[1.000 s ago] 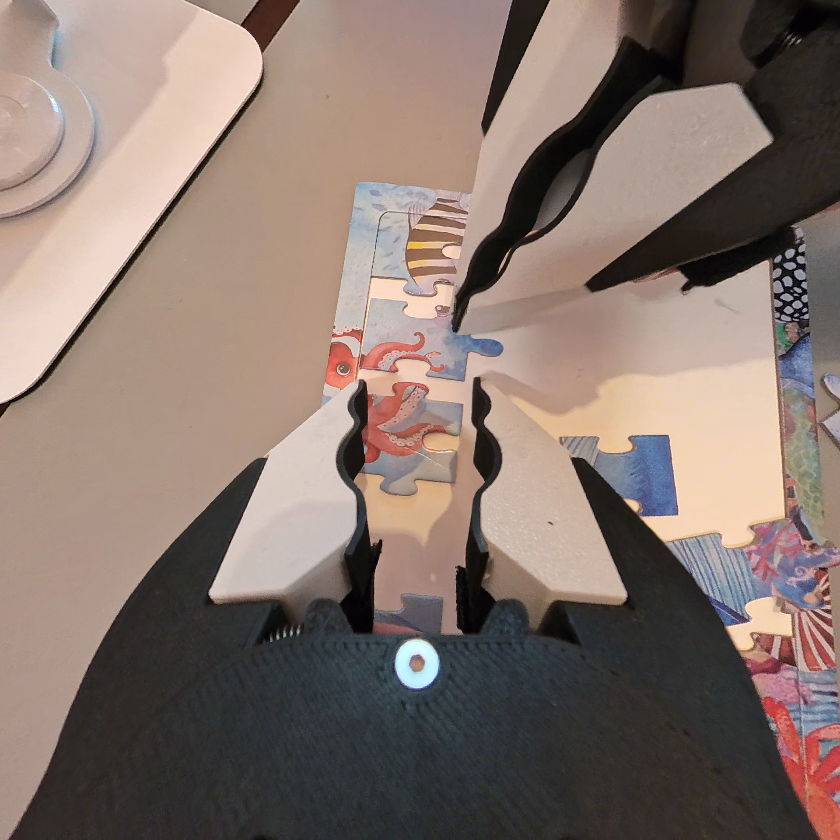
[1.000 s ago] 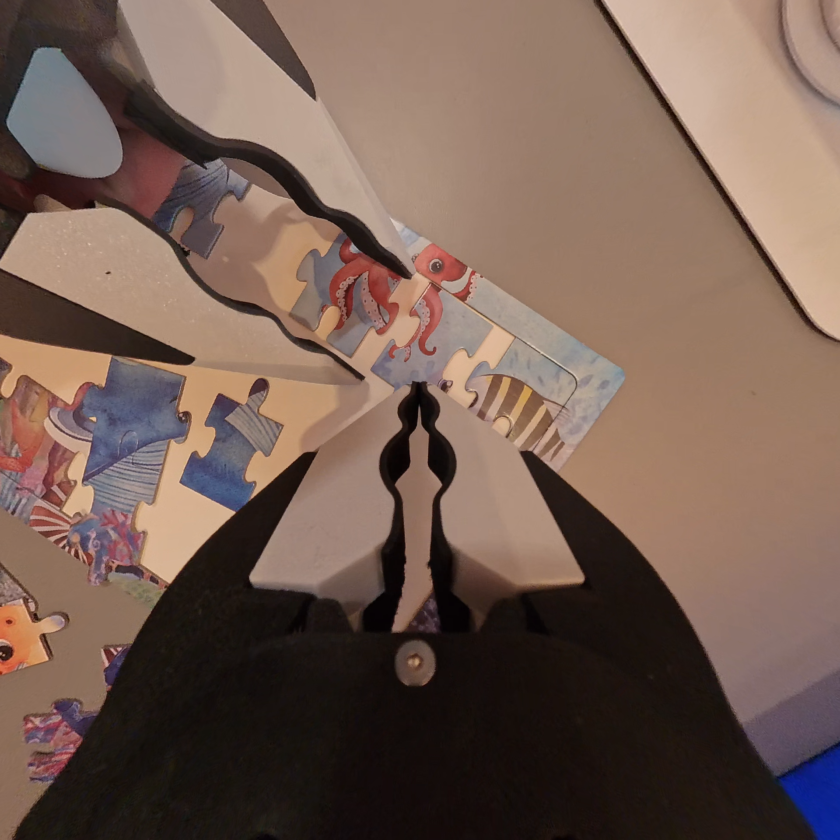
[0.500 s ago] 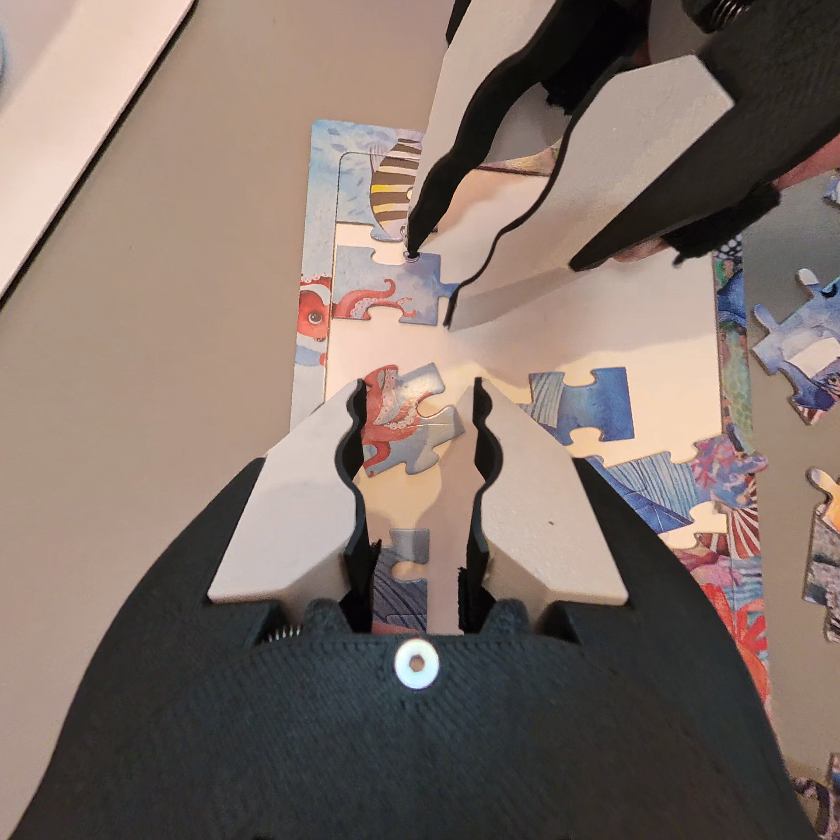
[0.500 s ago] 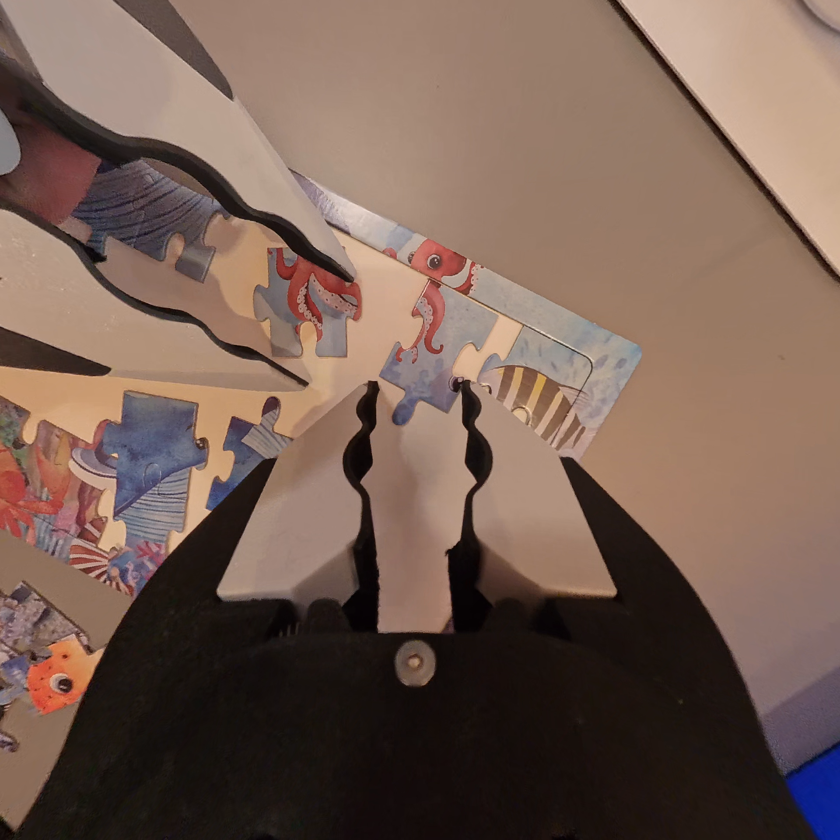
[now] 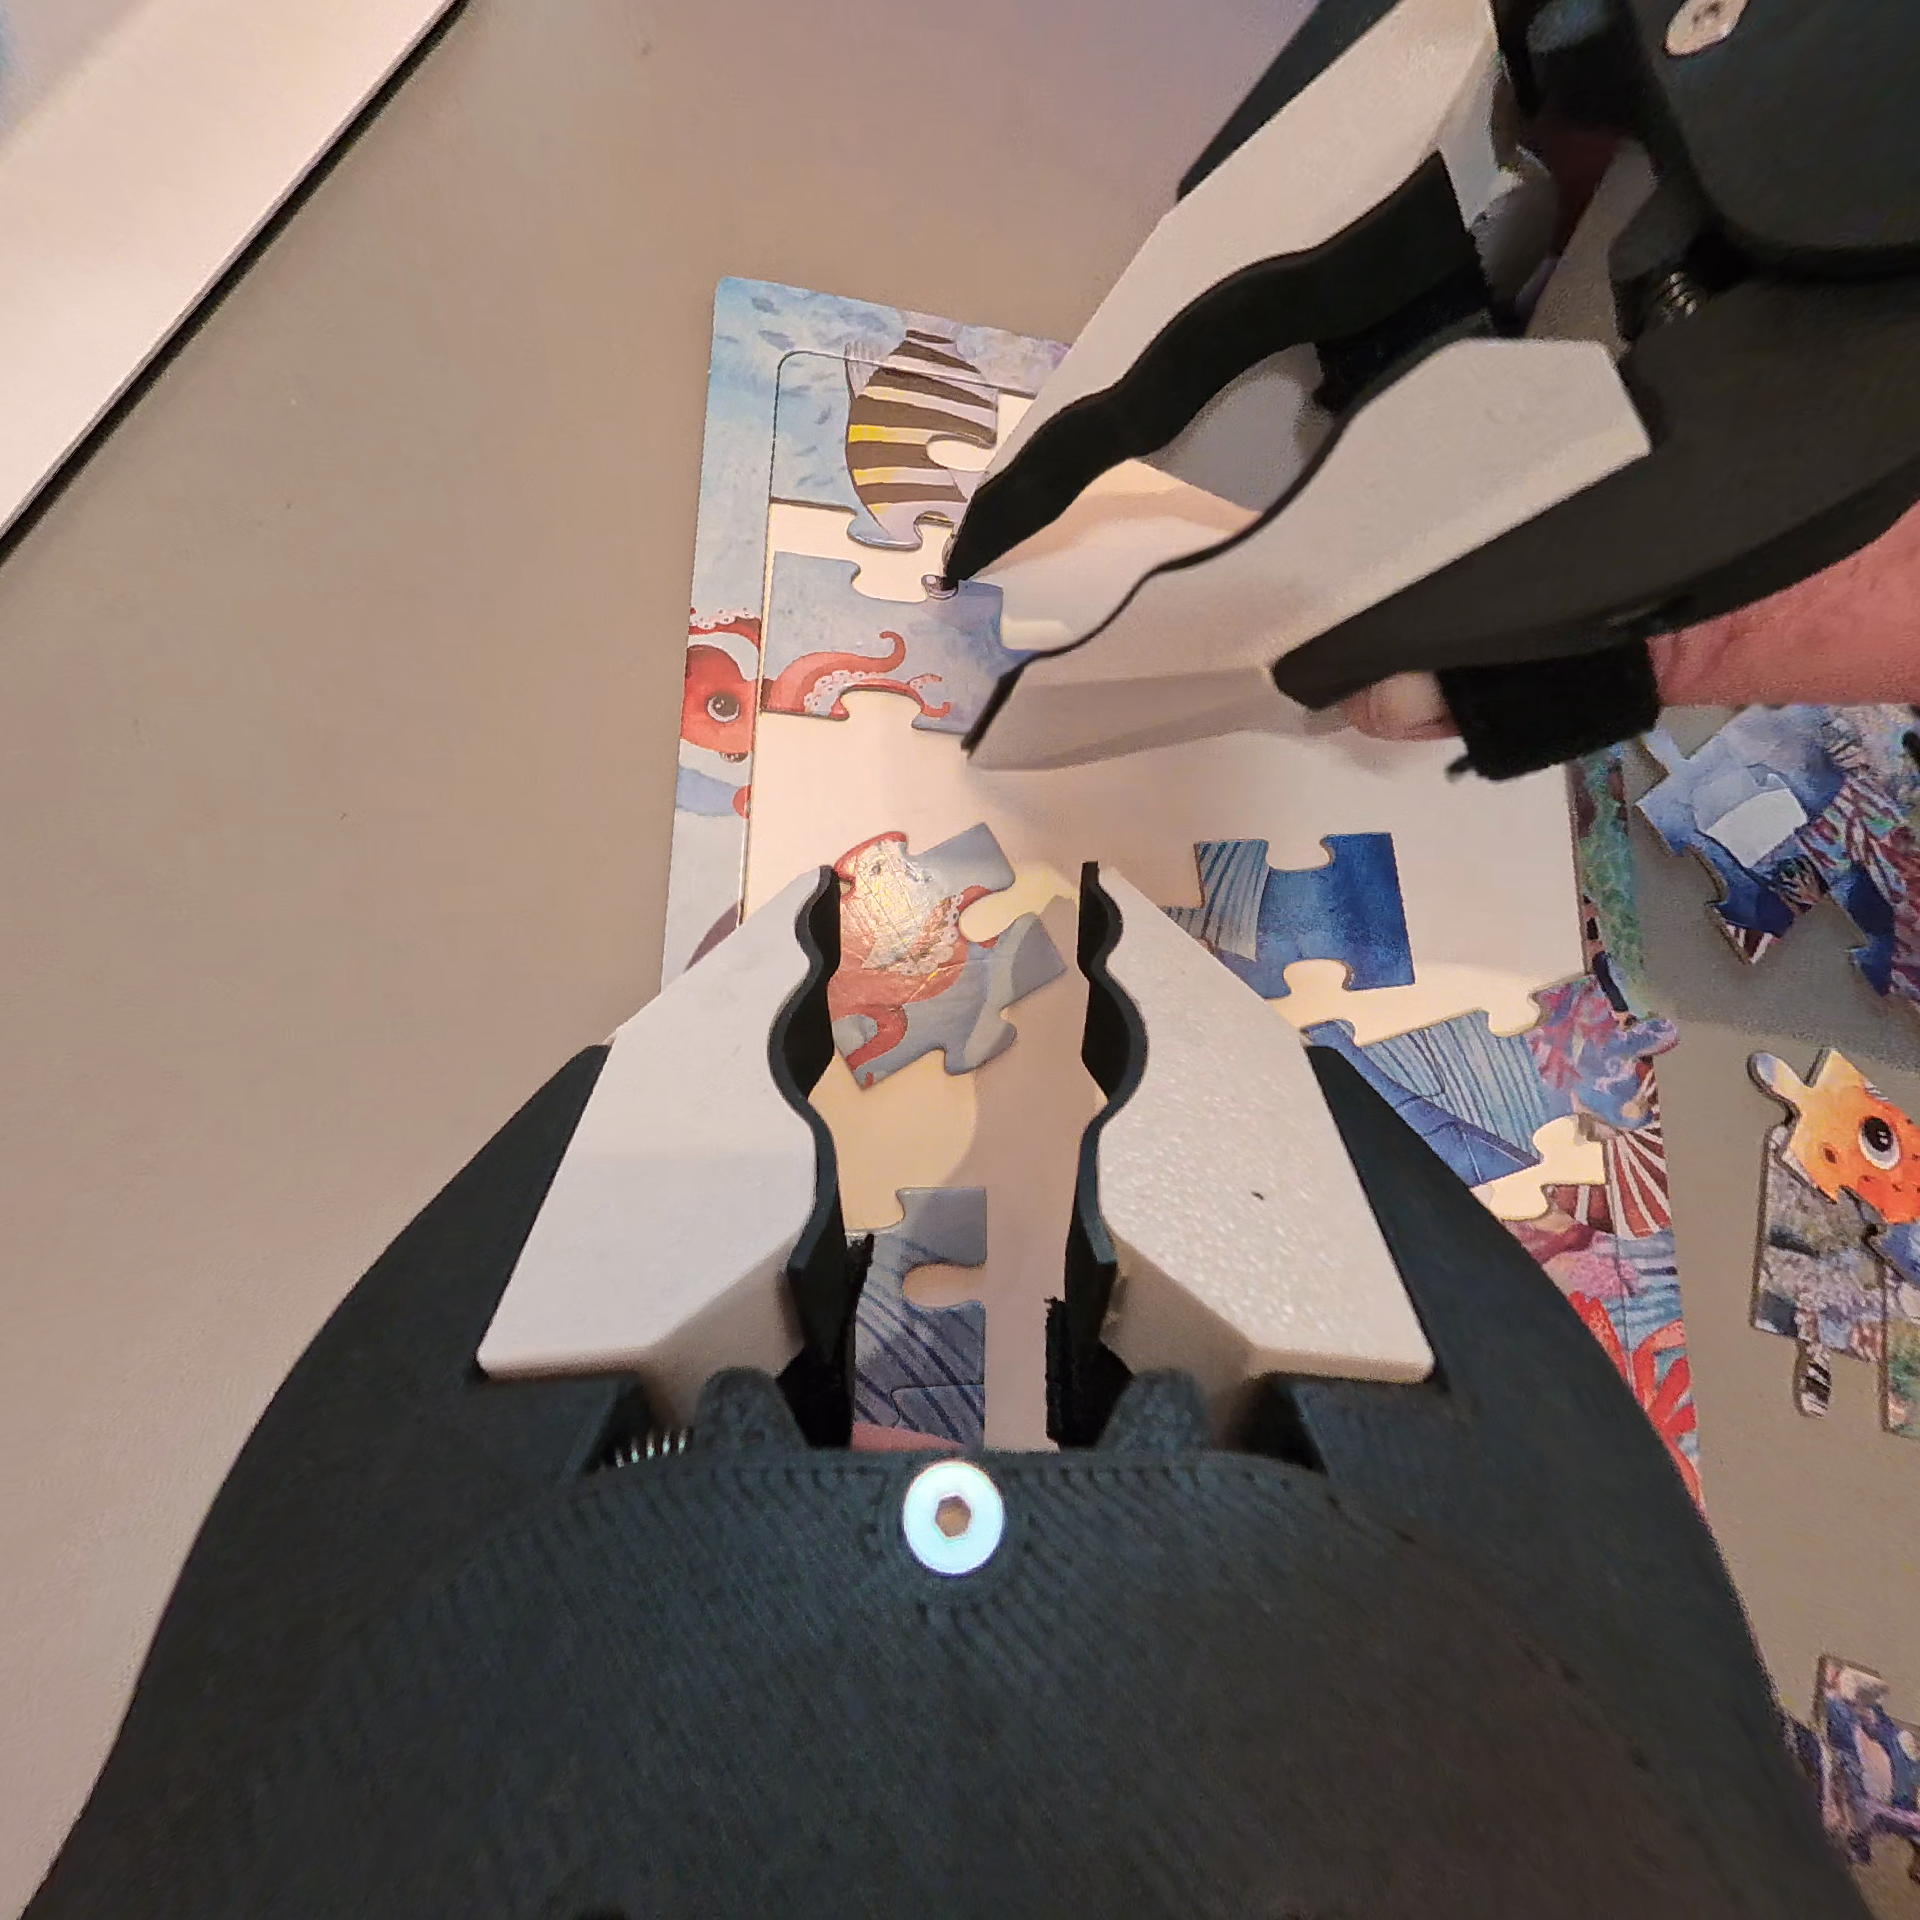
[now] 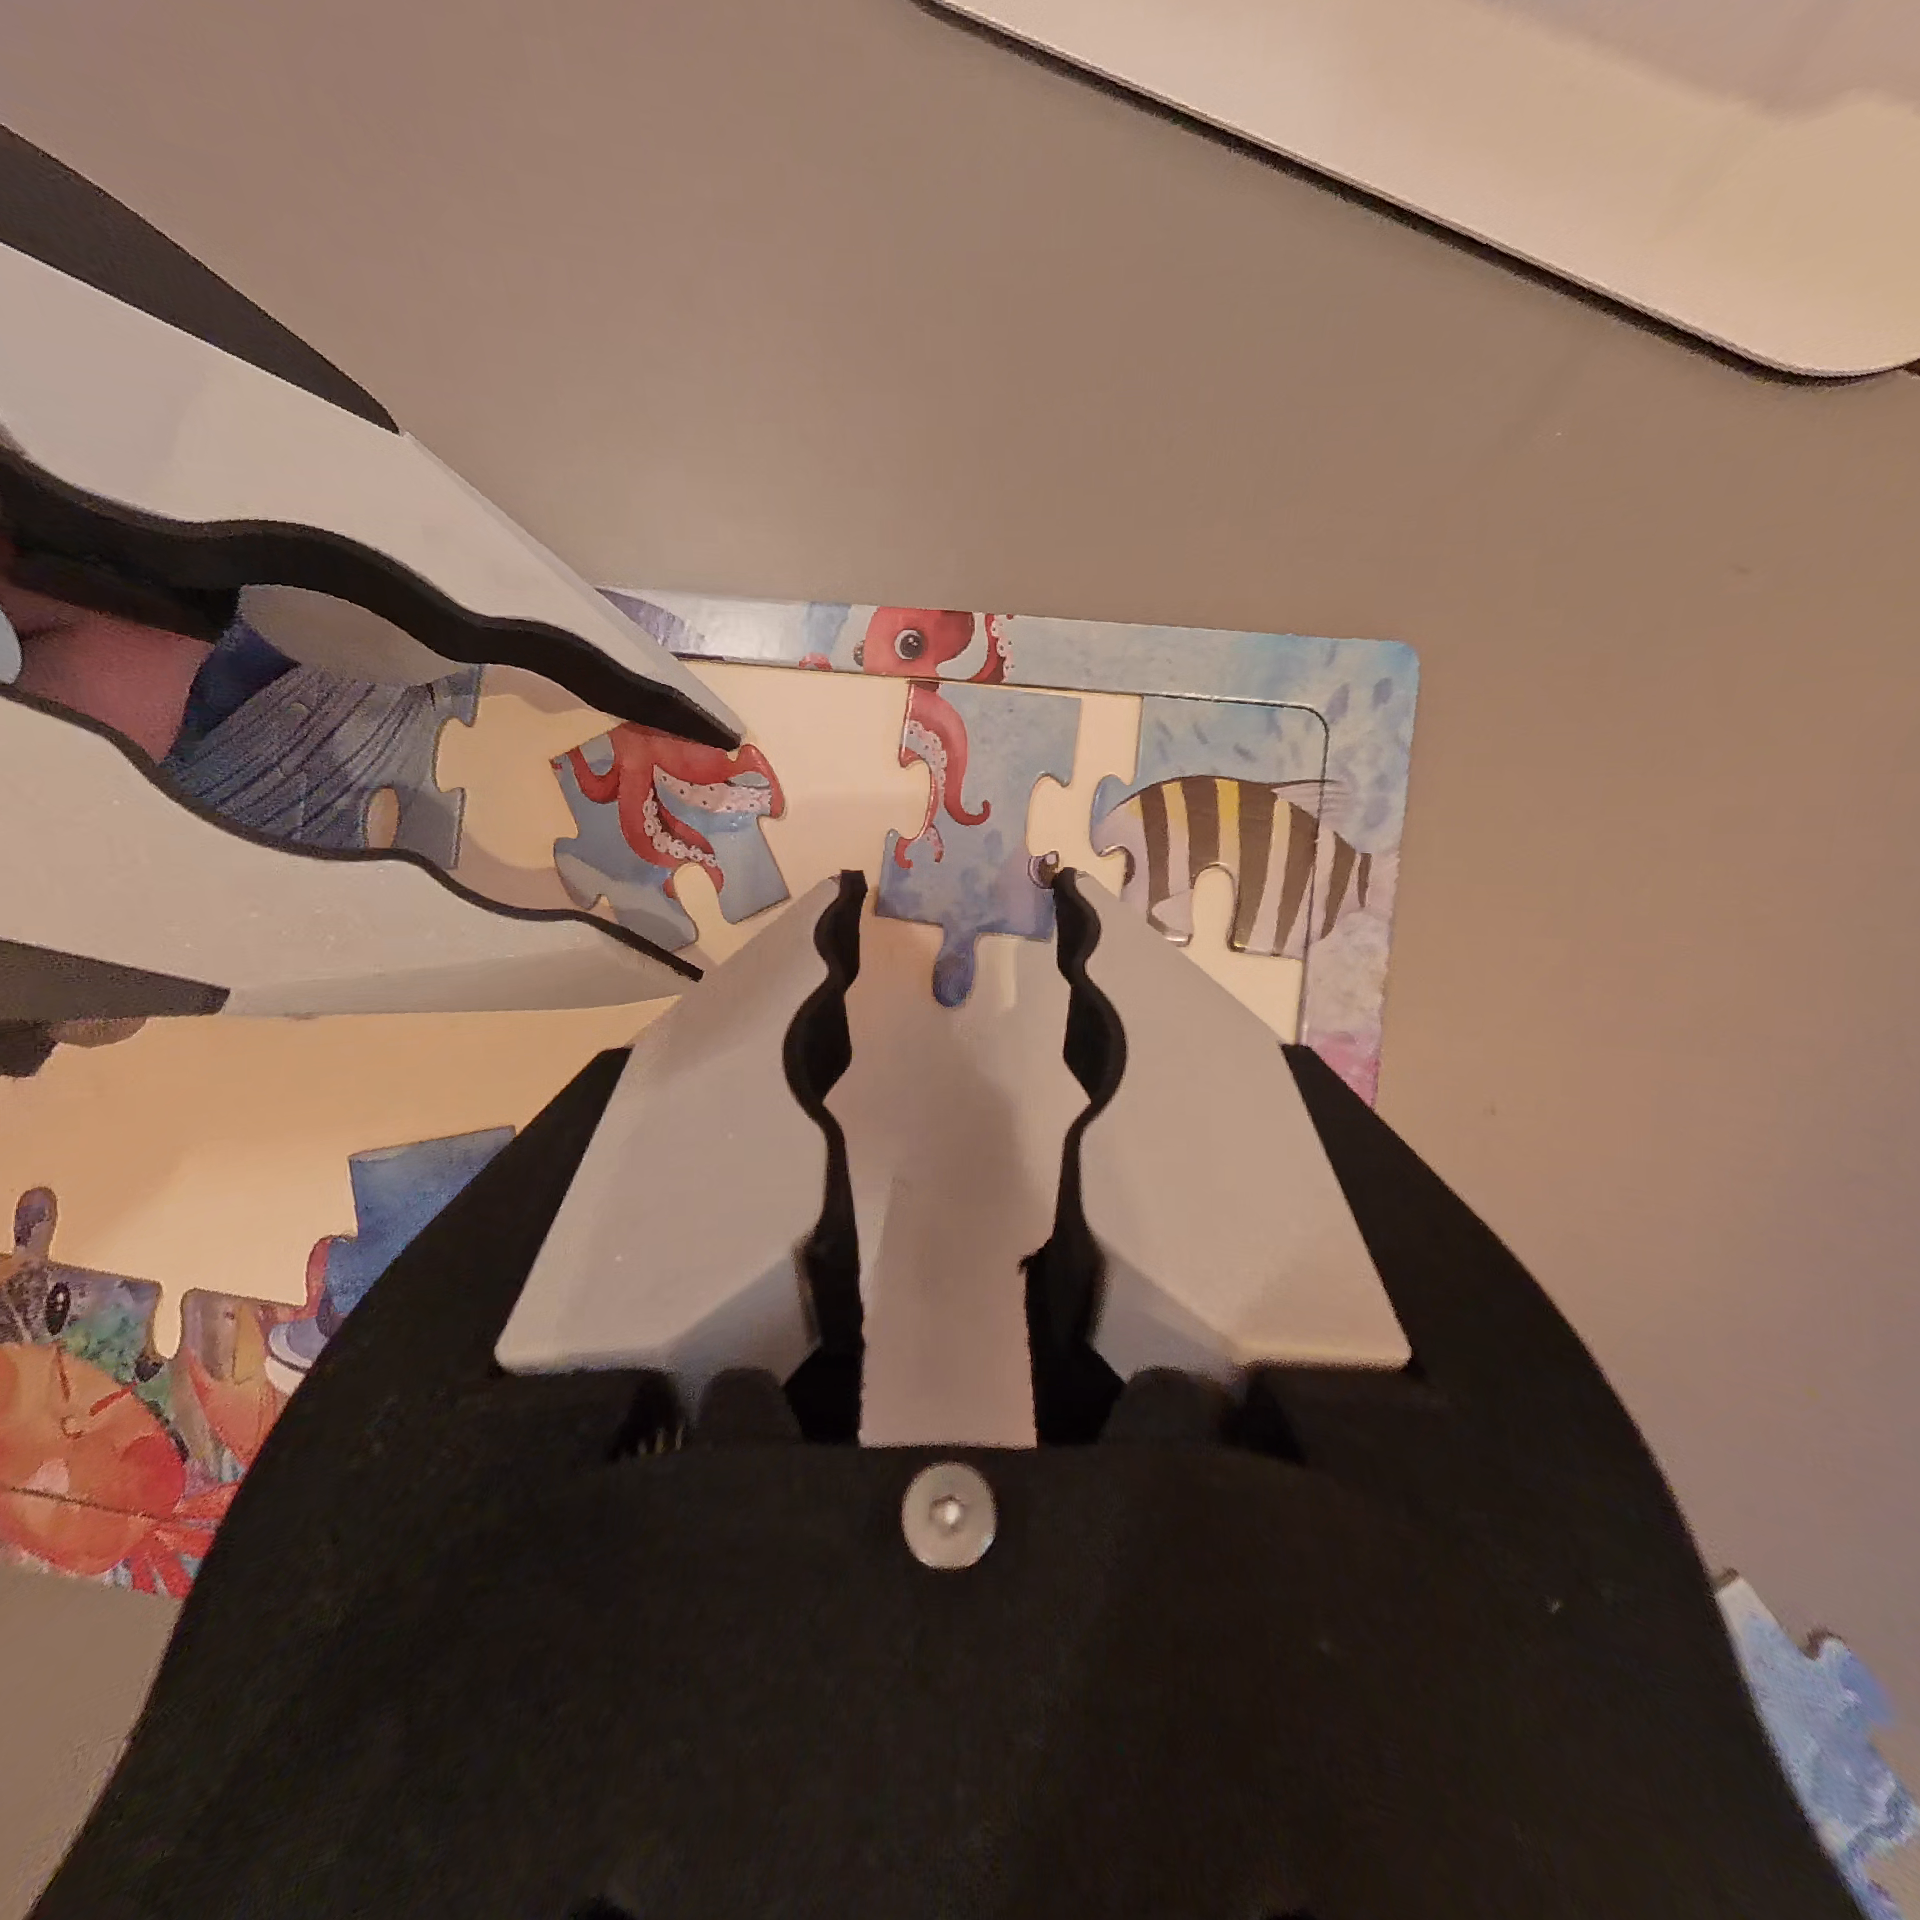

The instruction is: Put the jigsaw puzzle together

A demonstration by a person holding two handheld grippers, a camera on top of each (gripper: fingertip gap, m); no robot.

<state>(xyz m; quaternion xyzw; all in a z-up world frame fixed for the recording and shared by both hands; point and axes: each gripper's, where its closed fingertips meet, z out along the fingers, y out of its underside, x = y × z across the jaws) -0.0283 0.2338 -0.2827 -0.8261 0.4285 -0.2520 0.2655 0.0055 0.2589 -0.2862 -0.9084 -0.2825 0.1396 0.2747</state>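
Observation:
The puzzle tray [image 5: 727,499] lies on the grey-brown table, its cream floor mostly bare. A striped-fish piece [image 5: 914,447] sits in the tray's corner. A tentacle piece [image 5: 883,649] lies beside it with a gap between them. My right gripper [image 6: 954,883] is open, its tips at that piece's [image 6: 977,800] two lower corners; it also shows in the left wrist view [image 5: 971,655]. A red octopus piece [image 5: 925,966] lies tilted and loose on the tray floor. My left gripper [image 5: 956,883] is open around it, its left fingertip touching it.
A loose blue piece [image 5: 1309,914] lies on the tray floor. Joined coral and fish pieces [image 5: 1558,1081] fill the tray's right side. Several loose pieces [image 5: 1829,1174] lie on the table to the right. A white board [image 6: 1507,156] lies at the table's far side. From the left gripper's tips to the loose blue piece [image 5: 1309,914] is close to 5 cm.
My right gripper opened and swung round to bracket the tentacle piece. The octopus piece came apart from it and now lies tilted between my left gripper's fingers, which drew back.

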